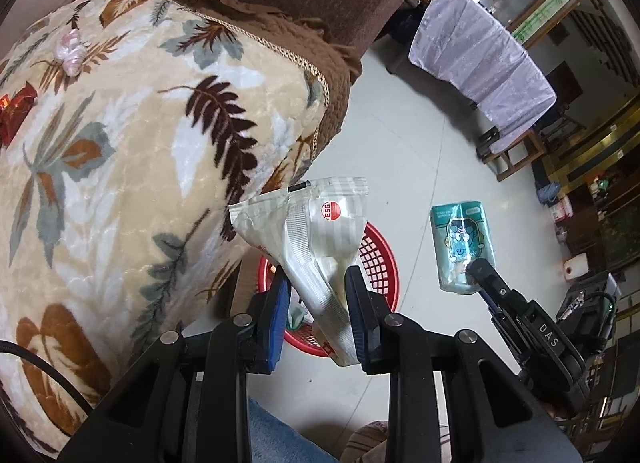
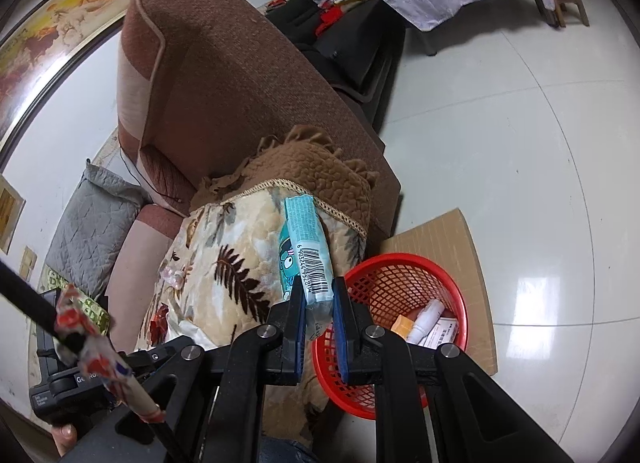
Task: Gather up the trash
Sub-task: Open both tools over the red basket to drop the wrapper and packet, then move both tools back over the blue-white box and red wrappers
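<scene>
My left gripper clamps a silver wrapper over the red basket at 6 o'clock; my right gripper pinches a teal packet, basket at 4 o'clock

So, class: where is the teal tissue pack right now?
The teal tissue pack is clamped in the right gripper, held up beside the floral blanket, left of the red basket.
</scene>
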